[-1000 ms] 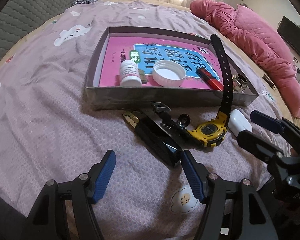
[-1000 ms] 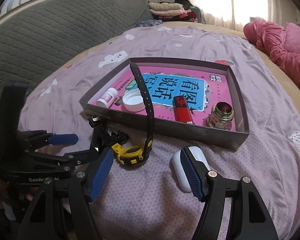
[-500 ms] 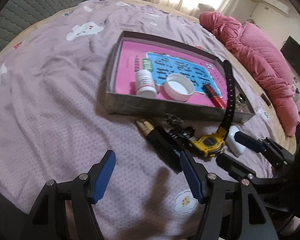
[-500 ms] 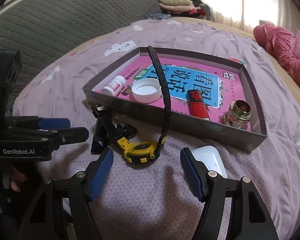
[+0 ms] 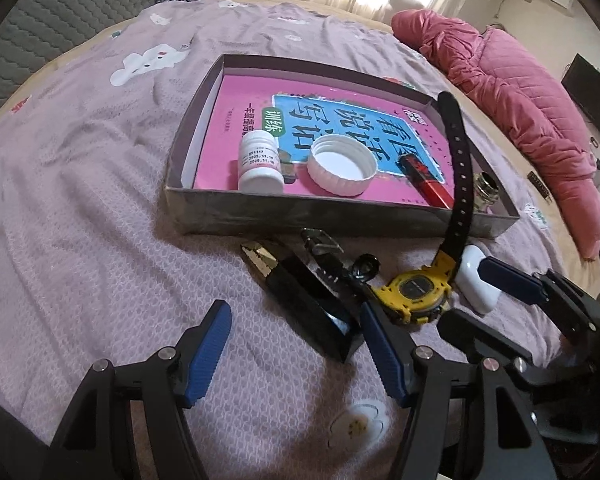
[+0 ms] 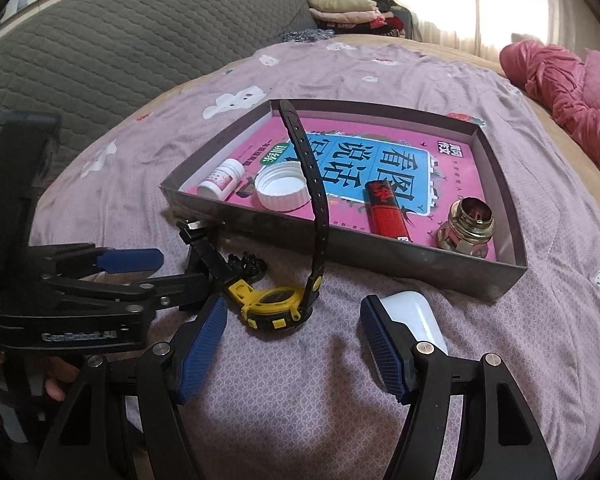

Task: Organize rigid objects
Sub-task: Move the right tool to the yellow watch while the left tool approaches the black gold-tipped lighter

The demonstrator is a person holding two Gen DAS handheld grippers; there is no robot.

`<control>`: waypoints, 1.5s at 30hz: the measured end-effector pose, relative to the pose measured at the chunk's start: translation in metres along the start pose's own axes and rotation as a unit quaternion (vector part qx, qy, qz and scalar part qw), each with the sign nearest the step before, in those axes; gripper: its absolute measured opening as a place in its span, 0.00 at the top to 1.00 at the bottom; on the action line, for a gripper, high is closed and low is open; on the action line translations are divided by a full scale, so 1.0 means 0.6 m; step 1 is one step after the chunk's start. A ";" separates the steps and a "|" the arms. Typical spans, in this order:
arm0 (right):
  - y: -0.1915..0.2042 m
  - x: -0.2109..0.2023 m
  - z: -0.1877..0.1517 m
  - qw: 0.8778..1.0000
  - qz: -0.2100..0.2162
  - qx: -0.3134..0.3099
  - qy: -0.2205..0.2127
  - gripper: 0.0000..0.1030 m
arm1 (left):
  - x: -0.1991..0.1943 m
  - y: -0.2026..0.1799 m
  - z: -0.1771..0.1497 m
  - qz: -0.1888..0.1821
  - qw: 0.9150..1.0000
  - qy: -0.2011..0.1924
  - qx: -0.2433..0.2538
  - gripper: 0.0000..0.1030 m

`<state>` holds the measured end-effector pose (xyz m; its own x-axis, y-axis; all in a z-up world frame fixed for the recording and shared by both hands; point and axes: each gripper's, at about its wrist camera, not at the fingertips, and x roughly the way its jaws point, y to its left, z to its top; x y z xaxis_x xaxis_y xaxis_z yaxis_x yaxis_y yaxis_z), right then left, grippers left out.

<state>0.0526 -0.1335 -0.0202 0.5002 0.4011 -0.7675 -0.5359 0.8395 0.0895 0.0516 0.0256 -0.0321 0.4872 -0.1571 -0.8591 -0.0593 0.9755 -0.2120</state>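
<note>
Both grippers spread wide, holding nothing. The glossy black rectangular case (image 5: 312, 304) lies just ahead of the left gripper (image 5: 294, 354), long axis running diagonally toward the grey cardboard tray (image 5: 300, 216).

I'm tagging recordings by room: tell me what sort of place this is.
Most likely a bedroom. The work surface is a bed with a purple sheet, a pink quilt lies bunched at its edge, and folded clothes are stacked by the window.
</note>
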 end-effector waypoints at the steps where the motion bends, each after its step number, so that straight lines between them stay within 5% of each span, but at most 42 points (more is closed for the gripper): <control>1: 0.000 0.000 0.000 1.000 0.000 0.000 0.000 0.31 | 0.003 -0.002 0.002 0.005 1.000 0.000 0.001 0.36; 11: -0.003 0.012 0.000 1.000 0.000 0.008 0.008 0.31 | 0.027 -0.011 0.014 0.048 0.999 0.007 0.008 0.34; 45: 0.027 0.062 -0.003 0.999 -0.011 -0.034 0.025 0.31 | 0.010 0.051 0.012 0.029 0.997 0.031 -0.064 0.27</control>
<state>0.0613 -0.1054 -0.0485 0.4789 0.3617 -0.7999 -0.5701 0.8211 0.0300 0.0587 0.0558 -0.0405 0.4249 -0.1147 -0.8979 -0.1974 0.9563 -0.2156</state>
